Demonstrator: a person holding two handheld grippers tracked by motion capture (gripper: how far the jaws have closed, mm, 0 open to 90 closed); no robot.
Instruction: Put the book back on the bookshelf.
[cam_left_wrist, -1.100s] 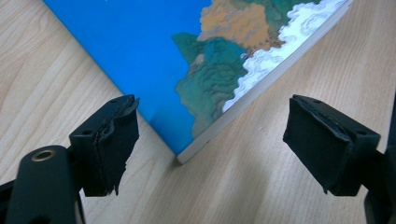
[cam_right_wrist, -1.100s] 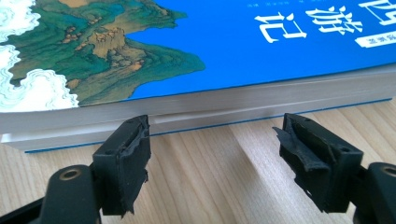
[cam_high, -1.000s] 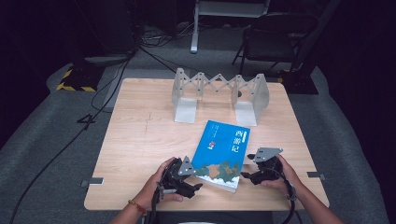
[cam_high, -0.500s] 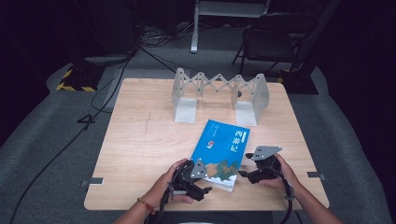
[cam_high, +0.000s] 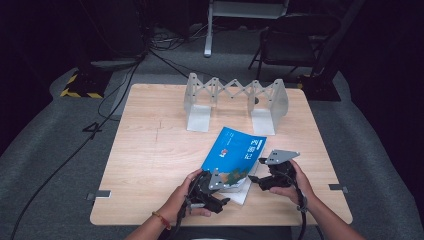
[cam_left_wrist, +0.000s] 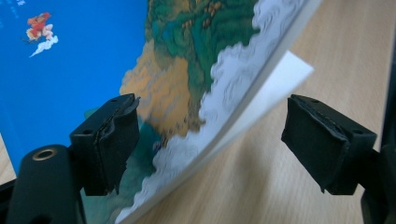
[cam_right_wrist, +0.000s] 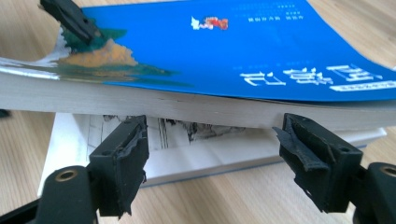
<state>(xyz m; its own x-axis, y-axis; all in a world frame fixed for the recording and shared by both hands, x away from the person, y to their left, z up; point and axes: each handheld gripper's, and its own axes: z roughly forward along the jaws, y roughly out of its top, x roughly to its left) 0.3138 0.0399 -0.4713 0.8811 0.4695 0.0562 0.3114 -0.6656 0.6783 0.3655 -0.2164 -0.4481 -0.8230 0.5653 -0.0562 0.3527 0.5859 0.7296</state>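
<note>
Near the table's (cam_high: 150, 150) front edge, our spread left gripper (cam_left_wrist: 210, 144) straddles the floppy, bending blue paperback's (cam_high: 235, 152) lifted corner, right gripper (cam_right_wrist: 210, 163) released beside its page block, our firmer hold.

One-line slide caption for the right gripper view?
Right gripper, jaws open, faces the blue book's partly lifted page block on the wooden table.

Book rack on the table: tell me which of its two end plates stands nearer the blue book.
The right end plate; the book's far corner lies just before it, while the left end plate stands farther away.
</note>
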